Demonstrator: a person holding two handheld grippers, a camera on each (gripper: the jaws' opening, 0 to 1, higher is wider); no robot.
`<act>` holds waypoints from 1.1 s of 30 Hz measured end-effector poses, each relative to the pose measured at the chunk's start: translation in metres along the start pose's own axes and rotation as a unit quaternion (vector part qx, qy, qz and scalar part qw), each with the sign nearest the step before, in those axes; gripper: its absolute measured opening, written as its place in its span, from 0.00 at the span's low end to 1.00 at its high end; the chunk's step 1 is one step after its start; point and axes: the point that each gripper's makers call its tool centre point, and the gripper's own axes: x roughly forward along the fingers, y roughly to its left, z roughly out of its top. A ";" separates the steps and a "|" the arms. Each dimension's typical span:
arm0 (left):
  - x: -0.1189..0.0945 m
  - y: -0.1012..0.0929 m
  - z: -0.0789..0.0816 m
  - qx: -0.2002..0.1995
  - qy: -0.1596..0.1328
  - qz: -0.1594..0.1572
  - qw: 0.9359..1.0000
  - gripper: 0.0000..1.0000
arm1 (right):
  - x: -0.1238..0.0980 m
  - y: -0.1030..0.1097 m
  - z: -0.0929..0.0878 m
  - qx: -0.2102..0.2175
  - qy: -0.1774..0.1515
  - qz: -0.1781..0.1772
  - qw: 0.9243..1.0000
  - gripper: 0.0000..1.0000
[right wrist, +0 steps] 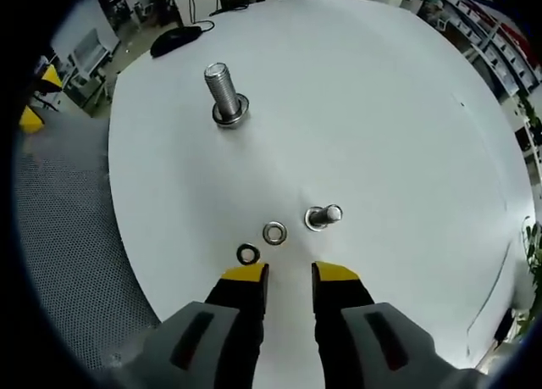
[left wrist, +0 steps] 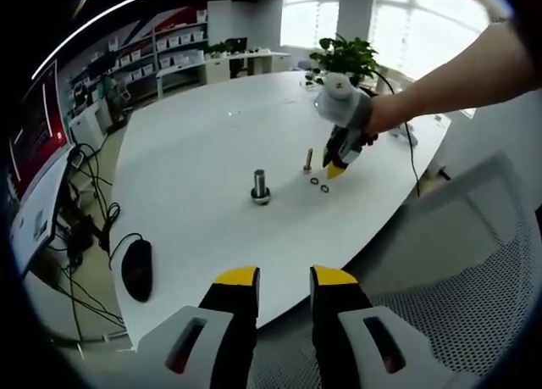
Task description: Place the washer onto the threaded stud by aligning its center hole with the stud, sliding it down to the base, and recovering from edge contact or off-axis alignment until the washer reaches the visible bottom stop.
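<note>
White table (right wrist: 381,109) — washers (right wrist: 273,233) near edge

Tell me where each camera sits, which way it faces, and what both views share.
Left gripper view: rides the left hand-held gripper off the table's edge, facing across it; the person's arm holds the right hand-held gripper over the washers.
Right gripper view: rides the right hand-held gripper, looking down at two washers and the small stud.
Shared: big stud, small stud, washers, mouse.

The white table (right wrist: 406,109) carries two studs, two washers and a mouse (left wrist: 137,269).
</note>
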 end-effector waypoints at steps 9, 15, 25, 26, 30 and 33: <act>0.000 -0.001 -0.001 0.003 0.003 -0.001 1.000 0.21 | 0.004 0.013 -0.005 0.000 -0.002 0.011 1.000 0.26; 0.000 -0.001 -0.002 0.002 0.003 -0.001 1.000 0.21 | 0.007 0.022 0.000 -0.010 -0.004 0.014 1.000 0.26; 0.000 0.000 -0.002 0.003 0.005 0.001 1.000 0.21 | 0.012 0.024 0.005 -0.030 0.002 0.010 0.999 0.26; 0.000 0.000 -0.001 0.003 0.003 0.001 1.000 0.21 | 0.012 0.023 0.005 -0.031 0.003 0.009 0.999 0.25; 0.000 0.000 -0.001 0.002 0.004 0.001 1.000 0.21 | 0.012 0.020 0.003 -0.032 0.007 0.008 0.999 0.25; 0.000 0.001 -0.001 0.002 0.003 0.001 1.000 0.21 | 0.012 0.020 0.003 -0.031 0.007 0.008 0.999 0.25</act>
